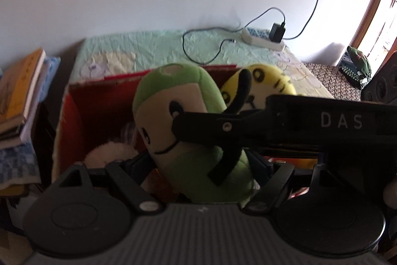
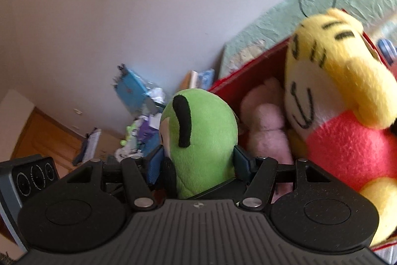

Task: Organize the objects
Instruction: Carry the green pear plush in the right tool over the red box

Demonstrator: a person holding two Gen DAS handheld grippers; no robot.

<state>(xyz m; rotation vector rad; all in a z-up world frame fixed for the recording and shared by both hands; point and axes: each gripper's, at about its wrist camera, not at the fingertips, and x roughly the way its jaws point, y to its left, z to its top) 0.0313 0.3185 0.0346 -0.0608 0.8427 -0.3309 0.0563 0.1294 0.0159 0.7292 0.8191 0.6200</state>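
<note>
A green plush toy (image 1: pixel 181 121) with a cream face and black antennae is held over a red cardboard box (image 1: pixel 99 101). My left gripper (image 1: pixel 201 165) is shut on its lower body. My right gripper (image 2: pixel 196 163) is shut on the same green plush (image 2: pixel 203 140) from the other side; its black arm marked DAS (image 1: pixel 297 123) crosses the left wrist view. A yellow tiger plush (image 2: pixel 335 91) with a red body stands in the box behind it, and also shows in the left wrist view (image 1: pixel 268 83). A pink plush (image 2: pixel 265 126) lies in the box (image 2: pixel 248 71).
The box sits on a bed with a pale green quilt (image 1: pixel 148 49). A white power strip (image 1: pixel 263 41) with a charger and cables lies at the bed's far side. Stacked books (image 1: pixel 22 91) stand left. Clutter (image 2: pixel 141 116) lies on the floor by the wall.
</note>
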